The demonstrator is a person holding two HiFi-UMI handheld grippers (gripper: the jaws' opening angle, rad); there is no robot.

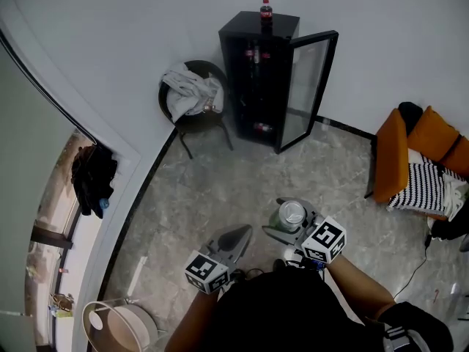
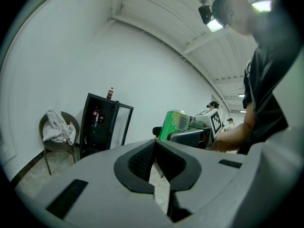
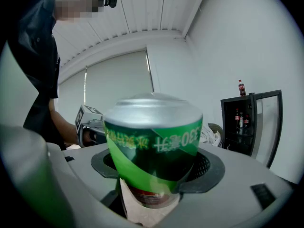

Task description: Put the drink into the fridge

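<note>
Round chair (image 1: 192, 116) piled with white cloth (image 1: 189, 90) sits just left of the fridge (image 1: 253, 64). Left claw (image 1: 236, 237) is well in front of the fridge, over the marble floor (image 1: 190, 189), jaws pressed together with nothing between them. Fridge is black, against the wall, glass door (image 1: 308, 86) swung open on its right side, bottles on the shelves inside, one cola bottle (image 1: 266, 9) upright on top. Green can (image 1: 291, 213) is well short of the fridge, not inside it, gripped between the jaws of the right claw (image 1: 289, 227), which press on its sides, silver top showing. Orange seat (image 1: 410, 160) is far right of the fridge.
</note>
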